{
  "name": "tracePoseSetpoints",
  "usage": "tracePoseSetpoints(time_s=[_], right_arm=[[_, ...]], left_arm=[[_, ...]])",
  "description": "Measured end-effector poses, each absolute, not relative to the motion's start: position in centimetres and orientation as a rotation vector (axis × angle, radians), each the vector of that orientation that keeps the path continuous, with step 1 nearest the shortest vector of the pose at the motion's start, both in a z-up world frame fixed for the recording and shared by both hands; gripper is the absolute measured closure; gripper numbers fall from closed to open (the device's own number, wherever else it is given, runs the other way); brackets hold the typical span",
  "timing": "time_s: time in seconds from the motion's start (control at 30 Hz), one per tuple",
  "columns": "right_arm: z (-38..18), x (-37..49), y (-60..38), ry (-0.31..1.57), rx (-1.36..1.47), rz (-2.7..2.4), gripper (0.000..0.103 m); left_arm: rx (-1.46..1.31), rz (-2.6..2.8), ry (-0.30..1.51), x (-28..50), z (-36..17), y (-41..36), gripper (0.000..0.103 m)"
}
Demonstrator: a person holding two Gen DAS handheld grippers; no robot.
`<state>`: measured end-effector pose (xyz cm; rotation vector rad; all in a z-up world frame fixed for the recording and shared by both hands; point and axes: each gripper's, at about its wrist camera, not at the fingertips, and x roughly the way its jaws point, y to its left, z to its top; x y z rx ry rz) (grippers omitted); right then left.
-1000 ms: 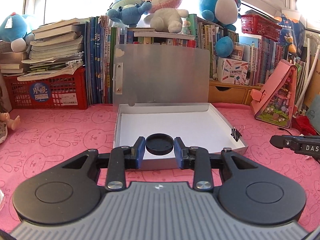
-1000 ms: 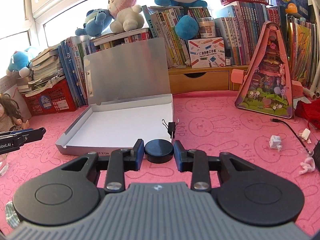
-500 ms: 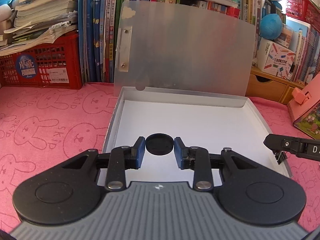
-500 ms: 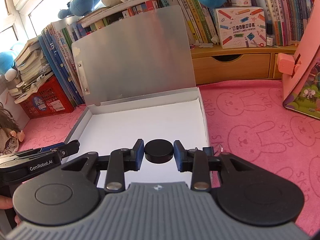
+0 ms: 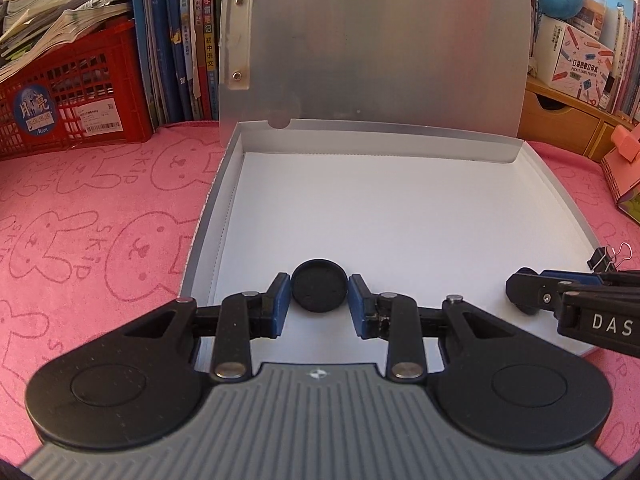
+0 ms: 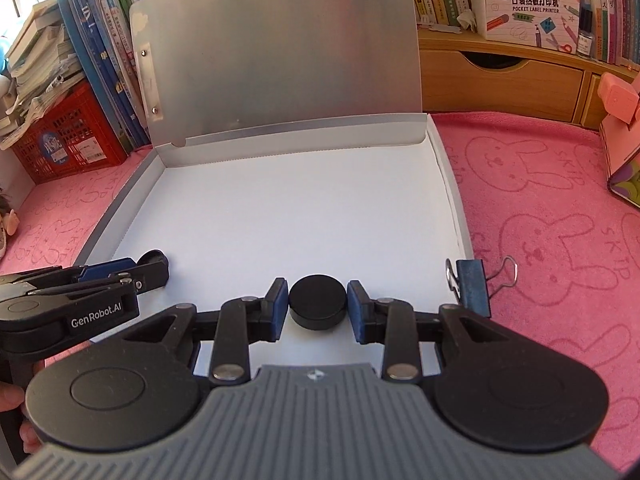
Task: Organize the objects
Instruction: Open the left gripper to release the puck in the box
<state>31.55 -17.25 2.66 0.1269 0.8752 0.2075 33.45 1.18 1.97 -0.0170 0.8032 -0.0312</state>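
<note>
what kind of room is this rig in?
Probably a child's study corner at home, not a lab: upright books packed along the back, a pink bunny-print cloth as the work surface, a wooden drawer unit carrying a pocket label printer box.

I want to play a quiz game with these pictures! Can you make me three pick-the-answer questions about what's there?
1. Where is the blue clip?
A. on the box's near right corner
B. on the red crate
C. on a book

2. How many round black discs are being held?
A. one
B. two
C. four

3. The box lid is:
A. shut flat
B. standing open
C. torn off

Answers:
1 A, it sits at the box edge.
2 B, the left gripper holds one disc, the right gripper another.
3 B, it stands up behind the white floor.
</note>
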Motion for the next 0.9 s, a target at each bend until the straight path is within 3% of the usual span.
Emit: tracePoseSetpoints(time_s=[0.3,0.33,0.37,0.4,0.53,0.67,0.9], right_arm=[[2.6,31.4,-17.2,0.863,0.122,0.213,0.063],[2.7,31.3,-17.3,0.857,0.131,0.217,0.061],[2.9,31.2,-17.3,0.851,0.135,0.217,0.047],[3.0,31.1,-17.4,0.845,0.135,0.217,0.045],[4.2,30.3,-17.9,0.811,0.126,0.226,0.038],[5.5,28.9,-18.6,0.775,0.124,0.231,0.033],[7.2,24.4,-20.1,0.714,0.081,0.289,0.023]], left_arm=[[-0.018,-0.041,0.822,33.5,2.1,1.0,0.066],[-0.029,-0.052,0.833,33.4,2.3,1.1,0.065],[-0.038,-0.058,0.839,33.4,2.5,1.2,0.065],[-0.047,-0.064,0.841,33.3,2.9,1.3,0.064],[-0.072,-0.081,0.807,32.1,4.9,1.8,0.037],[-0.032,-0.108,0.762,30.2,6.7,1.5,0.023],[-0.035,-0.189,0.725,25.0,8.2,2.1,0.018]])
